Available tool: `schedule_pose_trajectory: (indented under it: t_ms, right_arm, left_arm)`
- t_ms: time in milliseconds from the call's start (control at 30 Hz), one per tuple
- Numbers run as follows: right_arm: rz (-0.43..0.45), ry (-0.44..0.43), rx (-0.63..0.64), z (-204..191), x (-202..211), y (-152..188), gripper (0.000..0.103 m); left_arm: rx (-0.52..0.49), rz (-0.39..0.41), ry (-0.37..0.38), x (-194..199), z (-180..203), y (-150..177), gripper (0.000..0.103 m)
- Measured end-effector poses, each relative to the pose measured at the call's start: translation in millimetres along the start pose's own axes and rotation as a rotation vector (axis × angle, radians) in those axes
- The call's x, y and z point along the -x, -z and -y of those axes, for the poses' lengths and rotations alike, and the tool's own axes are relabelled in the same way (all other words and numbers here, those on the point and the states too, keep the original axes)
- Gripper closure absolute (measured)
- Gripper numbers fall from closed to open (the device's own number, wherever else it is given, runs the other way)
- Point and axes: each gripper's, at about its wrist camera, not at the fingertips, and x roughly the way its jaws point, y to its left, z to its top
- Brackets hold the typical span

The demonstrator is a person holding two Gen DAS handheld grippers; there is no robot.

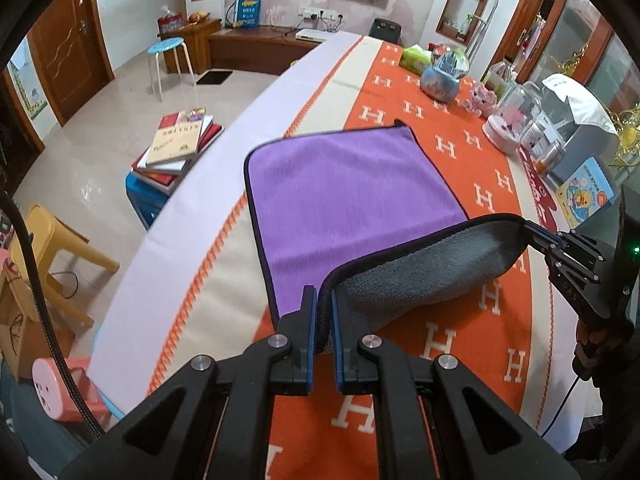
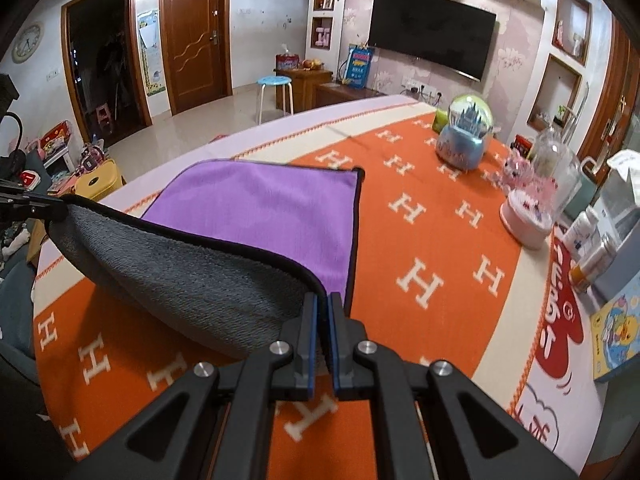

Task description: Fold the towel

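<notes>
A towel, purple on top (image 1: 344, 184) and grey beneath, with a dark hem, lies on the orange H-patterned tablecloth (image 1: 452, 344). Its near edge is lifted and curled over, showing the grey underside (image 1: 424, 268) (image 2: 192, 280). My left gripper (image 1: 323, 300) is shut on the near left corner of the towel. My right gripper (image 2: 323, 304) is shut on the near right corner; it also shows at the right of the left wrist view (image 1: 536, 236). The far half of the towel (image 2: 260, 208) rests flat on the table.
A blue snow globe (image 2: 464, 136), a pink-based glass dome (image 2: 536, 204), bottles and a picture book (image 2: 616, 332) stand along the table's right side. A green tissue pack (image 1: 416, 58) is at the far end. Books (image 1: 180, 140) and stools sit on the floor at left.
</notes>
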Motion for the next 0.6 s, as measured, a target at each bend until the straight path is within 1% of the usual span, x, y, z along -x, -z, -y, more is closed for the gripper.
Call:
schedule_pose_trajectory:
  t_ms: [200,500,600]
  right_arm:
    - [0.041,0.016,-0.001,-1.4,-2.9,-26.9,0.098]
    - [0.098,0.035,0.03,-3.9,-13.2,-74.0,0.098]
    - [0.117,0.048,0.028,-3.7,-19.2,-88.8,0.098]
  left_arm:
    - [-0.013,0.039,-0.013,6.0,-5.2,-23.7,0.098]
    - [0.025,0.103,-0.038,9.3,-26.3,-69.1,0.098]
    - [0.032,0.131,-0.057,8.7,-35.1,-86.0,0.098]
